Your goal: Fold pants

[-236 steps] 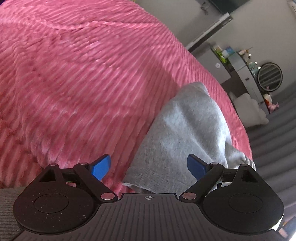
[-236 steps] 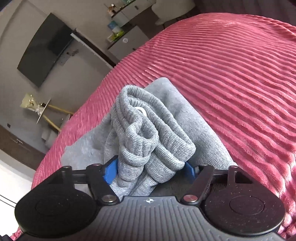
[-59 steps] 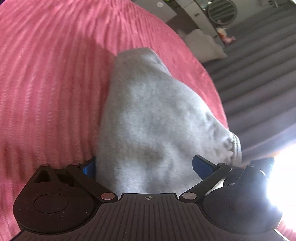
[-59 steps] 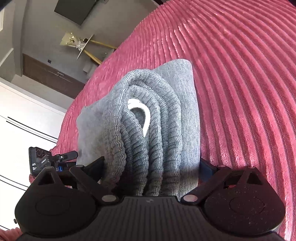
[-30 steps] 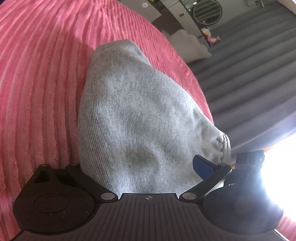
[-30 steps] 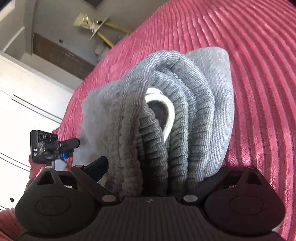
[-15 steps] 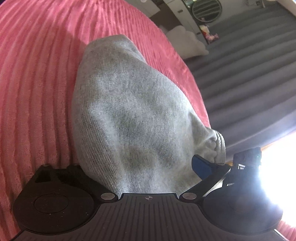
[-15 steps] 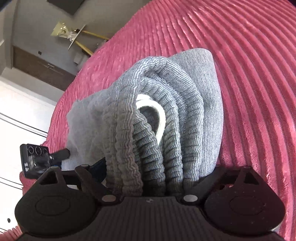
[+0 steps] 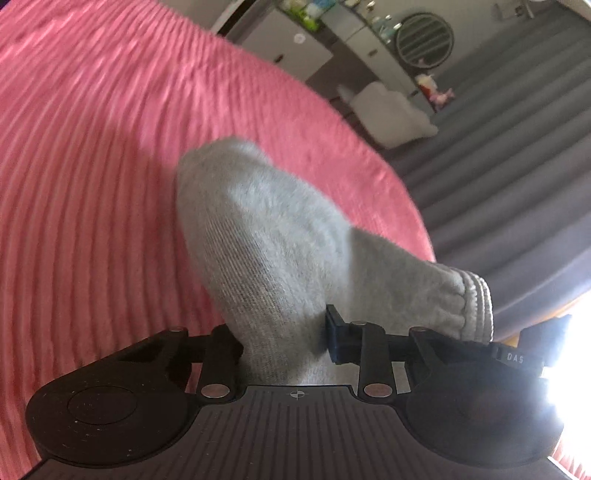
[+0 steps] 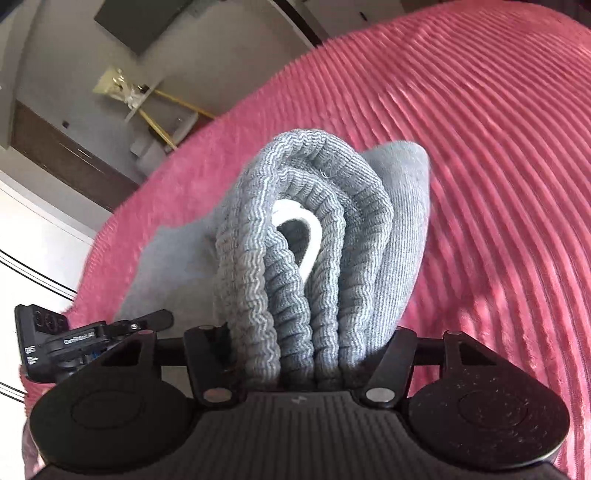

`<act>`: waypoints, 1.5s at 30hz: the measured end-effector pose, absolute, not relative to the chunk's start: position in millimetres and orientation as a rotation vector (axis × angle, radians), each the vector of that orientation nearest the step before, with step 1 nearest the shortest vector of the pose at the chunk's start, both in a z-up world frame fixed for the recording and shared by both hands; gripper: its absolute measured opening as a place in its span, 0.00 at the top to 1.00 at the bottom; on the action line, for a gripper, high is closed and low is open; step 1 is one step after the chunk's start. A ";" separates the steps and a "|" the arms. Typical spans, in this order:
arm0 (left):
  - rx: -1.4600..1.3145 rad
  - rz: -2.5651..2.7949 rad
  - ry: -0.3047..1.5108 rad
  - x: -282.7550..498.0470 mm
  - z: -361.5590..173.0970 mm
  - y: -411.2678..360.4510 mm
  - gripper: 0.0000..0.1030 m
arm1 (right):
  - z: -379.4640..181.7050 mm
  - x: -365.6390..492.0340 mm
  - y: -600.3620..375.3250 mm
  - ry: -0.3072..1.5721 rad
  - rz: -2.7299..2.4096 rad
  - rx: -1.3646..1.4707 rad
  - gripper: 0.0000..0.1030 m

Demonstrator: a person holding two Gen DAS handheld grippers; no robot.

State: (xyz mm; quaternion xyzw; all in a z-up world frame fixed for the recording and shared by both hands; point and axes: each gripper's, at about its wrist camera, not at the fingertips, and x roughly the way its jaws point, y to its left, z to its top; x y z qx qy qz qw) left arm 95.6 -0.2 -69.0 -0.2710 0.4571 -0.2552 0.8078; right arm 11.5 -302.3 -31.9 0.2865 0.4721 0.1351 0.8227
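Note:
The grey pants [image 9: 280,236] lie folded in a thick bundle on the pink ribbed bedspread [image 9: 92,184]. My left gripper [image 9: 282,343] is shut on one end of the bundle, the plain grey cloth pinched between its fingers. My right gripper [image 10: 314,350] is shut on the other end, where the ribbed waistband [image 10: 306,258] is doubled in several layers with a white drawstring [image 10: 314,229] showing in the fold. The left gripper's body [image 10: 74,343] shows at the lower left of the right wrist view. The right gripper's fingertips are hidden by the cloth.
The pink bedspread [image 10: 498,166] stretches around the bundle on all sides. Beyond the bed's far edge are grey curtains [image 9: 517,166], a white cushion [image 9: 388,114] and a cabinet [image 9: 291,48]. A wall TV [image 10: 136,18] and a gold-legged stand [image 10: 147,99] are behind the bed.
The left gripper's jaws have closed from wide open onto the grey cloth. Both views have shifted a little; the right gripper keeps its grip on the waistband end.

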 end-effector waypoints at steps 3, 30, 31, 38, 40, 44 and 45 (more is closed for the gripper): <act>-0.578 -0.549 0.917 109.1 -44.4 -5.6 0.75 | -16.4 24.6 -298.1 0.968 0.297 0.605 0.42; -0.481 -0.207 0.765 101.0 -53.4 26.3 0.25 | -24.3 114.9 -301.8 0.787 0.030 0.345 0.05; -0.472 -0.217 0.773 95.3 -55.1 19.4 0.25 | -27.1 108.0 -300.0 0.780 0.028 0.352 0.05; -0.380 -0.078 0.910 110.2 -87.7 6.0 0.19 | -61.9 97.7 -287.0 0.836 -0.008 0.290 0.05; -0.420 -0.035 0.899 105.1 -82.6 16.1 0.20 | -57.8 97.6 -276.9 0.828 -0.022 0.205 0.05; -0.354 0.024 0.851 85.2 -66.6 19.8 0.22 | -33.7 83.3 -262.7 0.791 -0.050 0.123 0.05; -0.361 0.009 0.846 79.9 -64.1 19.0 0.22 | -31.1 78.1 -262.5 0.774 -0.039 0.118 0.05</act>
